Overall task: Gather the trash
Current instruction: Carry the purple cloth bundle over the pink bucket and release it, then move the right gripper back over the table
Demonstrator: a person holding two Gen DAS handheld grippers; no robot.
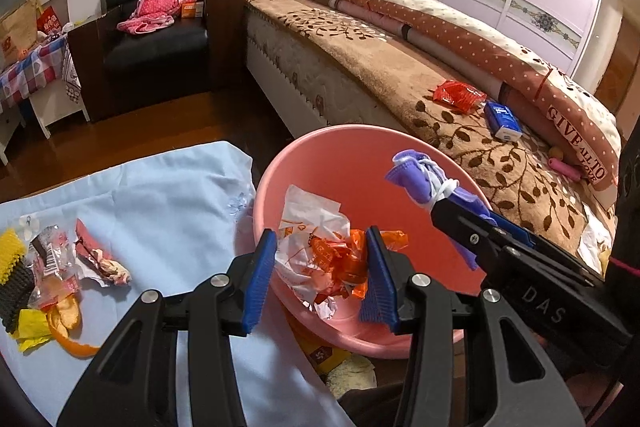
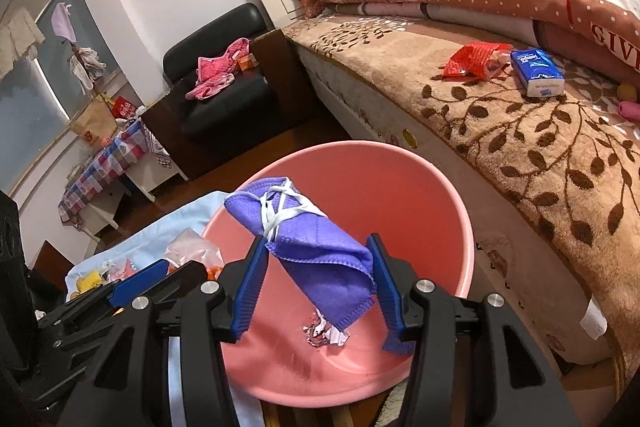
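A pink basin (image 1: 404, 167) (image 2: 432, 187) stands beside the bed. My left gripper (image 1: 320, 275) is over its rim, shut on a bundle of white and orange wrappers (image 1: 324, 247). My right gripper (image 2: 316, 283) is over the basin, shut on a purple face mask (image 2: 316, 239) with white straps; it also shows in the left wrist view (image 1: 424, 175). A small crumpled wrapper (image 2: 326, 333) lies in the basin. More trash (image 1: 60, 267), wrappers and orange peel, lies on a light blue cloth (image 1: 168, 211) at the left.
The bed (image 1: 460, 131) runs along the right with a red wrapper (image 1: 456, 95) (image 2: 476, 61) and a blue tissue pack (image 1: 502, 121) (image 2: 536, 71) on it. A black armchair (image 1: 160, 39) stands at the back. Yellow paper (image 1: 324, 355) lies on the floor under the basin.
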